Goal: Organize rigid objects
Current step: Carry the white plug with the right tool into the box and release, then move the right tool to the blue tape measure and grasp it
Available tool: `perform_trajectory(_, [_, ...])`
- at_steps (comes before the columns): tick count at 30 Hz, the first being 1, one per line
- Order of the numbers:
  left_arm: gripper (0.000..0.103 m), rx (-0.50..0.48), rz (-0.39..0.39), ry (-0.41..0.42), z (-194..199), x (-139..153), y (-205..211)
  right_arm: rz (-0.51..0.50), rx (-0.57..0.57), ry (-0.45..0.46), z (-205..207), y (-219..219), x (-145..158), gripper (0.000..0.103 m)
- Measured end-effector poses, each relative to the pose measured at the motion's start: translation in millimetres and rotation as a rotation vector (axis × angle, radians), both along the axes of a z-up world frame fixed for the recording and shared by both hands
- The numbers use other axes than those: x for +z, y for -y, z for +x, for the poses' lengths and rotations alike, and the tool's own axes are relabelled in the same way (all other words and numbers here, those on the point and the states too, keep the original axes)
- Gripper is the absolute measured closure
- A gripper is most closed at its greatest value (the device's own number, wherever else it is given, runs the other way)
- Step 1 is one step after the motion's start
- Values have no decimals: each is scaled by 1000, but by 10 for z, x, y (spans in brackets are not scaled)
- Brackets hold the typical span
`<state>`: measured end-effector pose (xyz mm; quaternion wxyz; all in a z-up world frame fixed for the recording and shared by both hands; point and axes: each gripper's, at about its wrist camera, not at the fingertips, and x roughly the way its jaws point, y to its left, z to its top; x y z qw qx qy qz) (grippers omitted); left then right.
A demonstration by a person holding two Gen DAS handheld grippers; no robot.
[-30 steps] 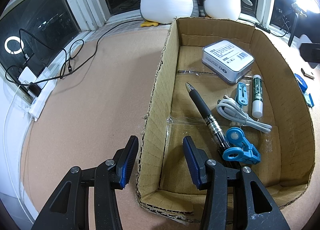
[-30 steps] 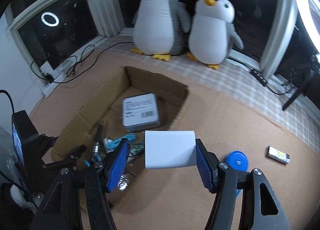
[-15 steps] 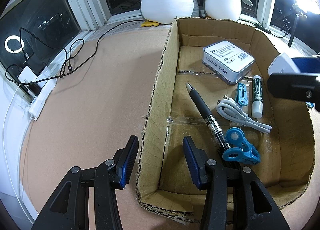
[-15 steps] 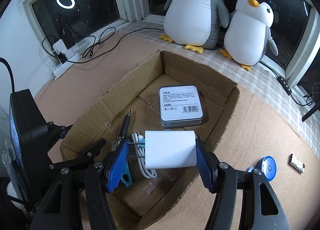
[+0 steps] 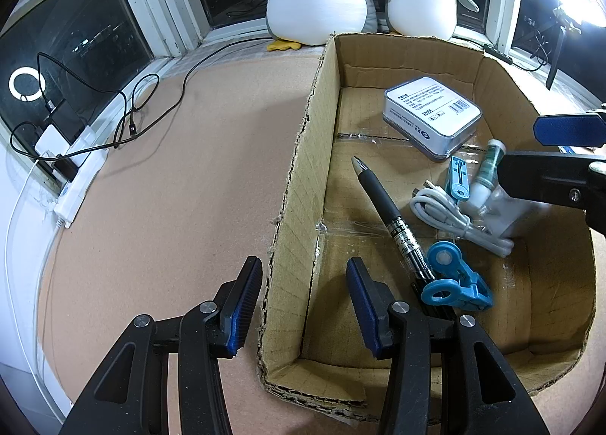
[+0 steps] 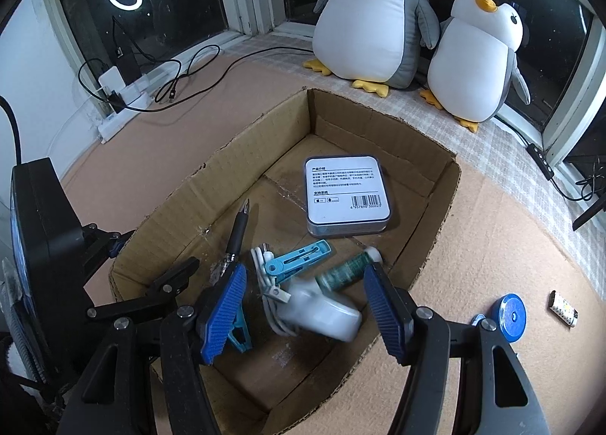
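right tool (image 6: pixel 306 306) hangs apart over the white charger (image 6: pixel 322 312) lying loose in the cardboard box (image 6: pixel 439 207); left tool (image 5: pixel 303 302) straddles the box wall, apart. blue disc (image 6: pixel 511 317) sits outside.

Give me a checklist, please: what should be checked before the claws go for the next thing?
1. Right claw free of the white charger: ok, its pads stand clear of it.
2. Charger inside the cardboard box: ok, lying on the white cable.
3. Charger at rest: cannot tell, it looks blurred.
4. Left claw empty: ok, it straddles the box wall without pinching it.
5. Everything boxed: not ok, a blue disc and a small white object lie outside on the mat.
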<state>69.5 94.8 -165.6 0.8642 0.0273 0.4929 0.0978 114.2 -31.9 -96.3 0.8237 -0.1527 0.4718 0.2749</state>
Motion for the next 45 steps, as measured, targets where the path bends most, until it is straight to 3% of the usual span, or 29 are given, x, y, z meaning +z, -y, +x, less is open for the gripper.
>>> perform_trajectory(13, [53,0,0,1,-1,-7,-3,13,-12,-4,12,50,21,40])
perform_trajectory(21, [53,0,0,1,-2,-8,-4,68,-63,2,2,331,164,40])
perform_trajectory(31, [53,0,0,1,-4,-6,-7,118,-258,-6,169,1134,261,40])
perform_trajectory(39, [53,1,-1,1,-2,-7,-7,105,-420,-59,430,1757,43,40])
perform_trajectory(45, [53,0,-1,1,-1,-6,-10,100,-480,-133,653,1906,-149,40])
